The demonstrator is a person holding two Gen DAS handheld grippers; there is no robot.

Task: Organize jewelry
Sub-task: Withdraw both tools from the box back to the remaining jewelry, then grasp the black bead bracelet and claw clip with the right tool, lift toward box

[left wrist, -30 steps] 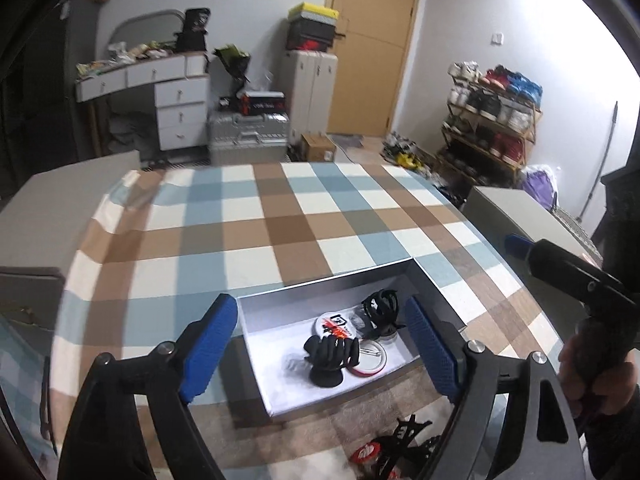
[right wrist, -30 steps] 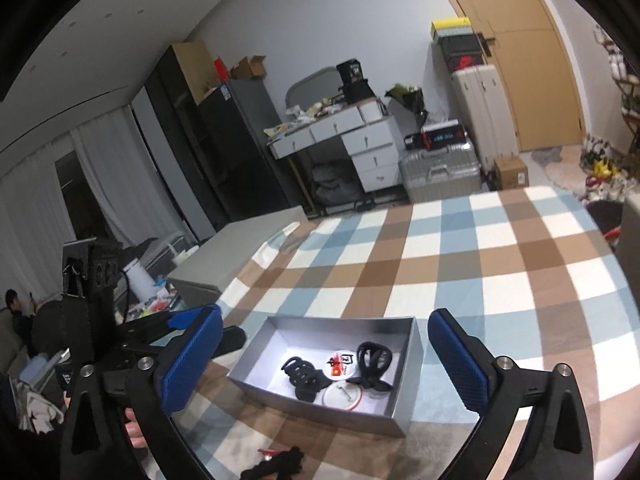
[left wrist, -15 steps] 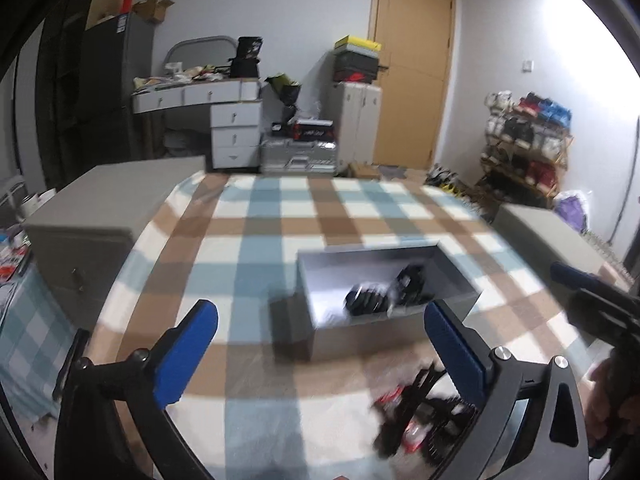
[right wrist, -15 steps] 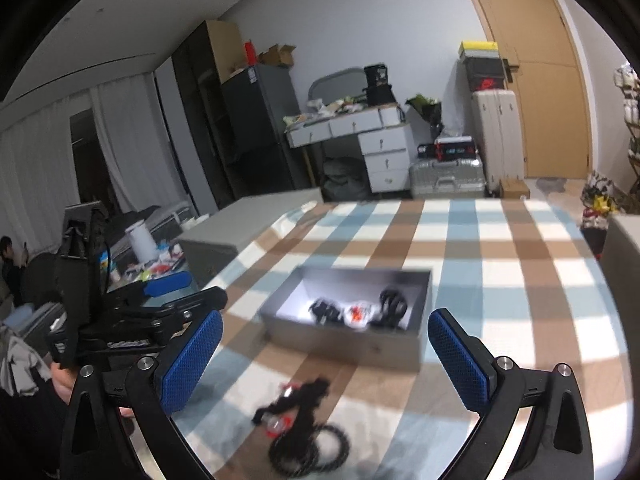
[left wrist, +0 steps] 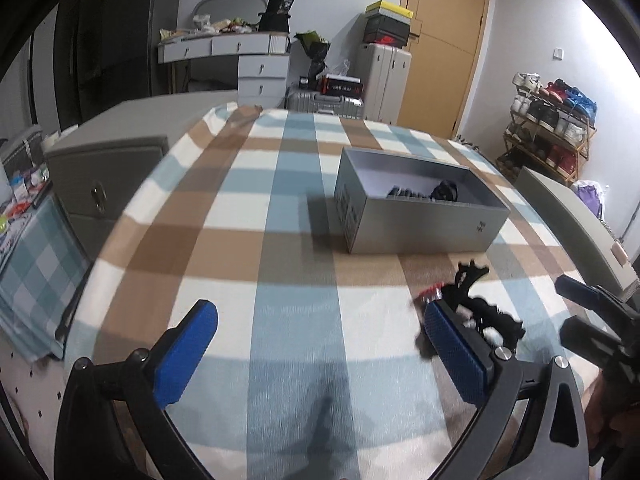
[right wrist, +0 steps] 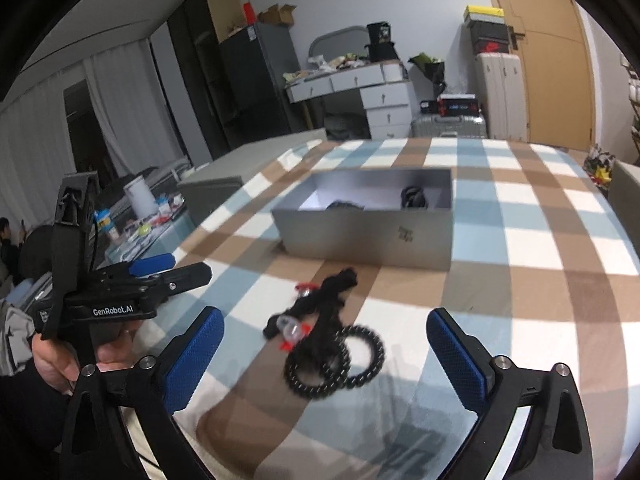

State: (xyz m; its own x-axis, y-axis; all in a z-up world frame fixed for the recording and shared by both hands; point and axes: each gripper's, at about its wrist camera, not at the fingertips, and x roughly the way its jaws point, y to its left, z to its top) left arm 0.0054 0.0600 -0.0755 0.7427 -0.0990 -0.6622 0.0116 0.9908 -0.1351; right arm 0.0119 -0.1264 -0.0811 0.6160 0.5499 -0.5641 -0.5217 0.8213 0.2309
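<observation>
So you'd pulled both grippers back and down from over the grey box (left wrist: 420, 216) to the loose pile of black bracelets and clips (right wrist: 324, 332) lying on the cloth in front of it: your left gripper (left wrist: 320, 344) had just finished spreading its jaws, empty, and your right gripper (right wrist: 324, 344) stood wide apart and empty too, framing the pile. Looked like a few pieces were already boxed and you were lining up the next grab. All this sat on a checked tablecloth (left wrist: 240, 208), with a white desk (left wrist: 248, 60), suitcase (left wrist: 324, 102), door (left wrist: 444, 40) and shoe rack (left wrist: 552, 128) behind.

A shoe rack (left wrist: 554, 128) stands near the wooden door (left wrist: 444, 46).

Bright, fisheye-warped, motion-blurred foreground
</observation>
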